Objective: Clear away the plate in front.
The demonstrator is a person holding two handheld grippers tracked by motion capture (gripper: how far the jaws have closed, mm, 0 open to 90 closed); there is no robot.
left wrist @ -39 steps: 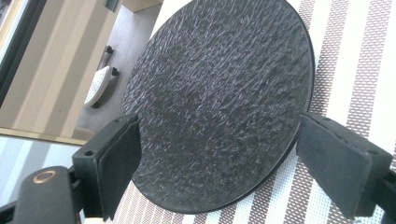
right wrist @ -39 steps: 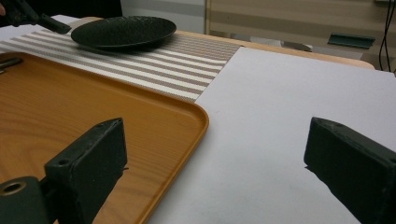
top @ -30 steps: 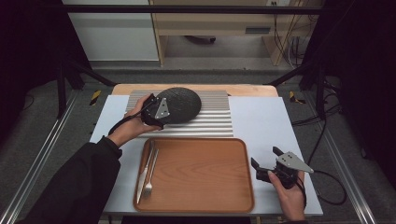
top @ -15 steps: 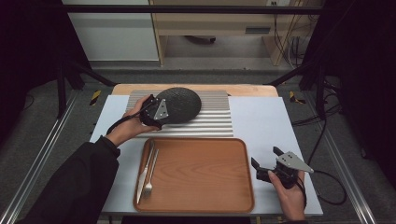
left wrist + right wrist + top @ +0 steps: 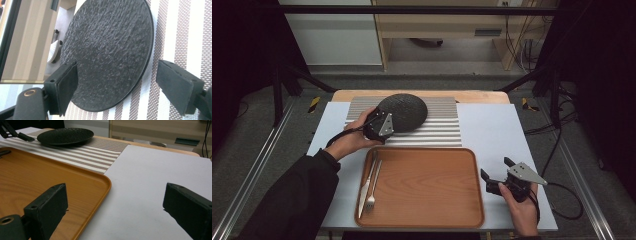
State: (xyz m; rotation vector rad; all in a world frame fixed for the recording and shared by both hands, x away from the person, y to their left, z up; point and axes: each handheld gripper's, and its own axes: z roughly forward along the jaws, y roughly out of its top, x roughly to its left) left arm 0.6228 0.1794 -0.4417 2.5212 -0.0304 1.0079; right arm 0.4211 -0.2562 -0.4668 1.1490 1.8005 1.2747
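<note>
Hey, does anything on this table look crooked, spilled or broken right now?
Nothing stands out. The black plate sits flat on the striped mat, and the knife and fork lie neatly in the wooden tray.

From above, the left gripper (image 5: 381,125) sits at the nine o'clock edge of the dark plate (image 5: 404,111), which lies on the striped mat (image 5: 439,125) at the far side of the table (image 5: 492,130). Whether its jaws touch the plate's rim I cannot tell from here. At six o'clock from the mat lies the wooden tray (image 5: 427,185), with a knife (image 5: 366,182) and a fork (image 5: 372,186) side by side along its nine o'clock edge. The right gripper (image 5: 494,175) rests at three o'clock from the tray, jaws apart and empty.
</note>
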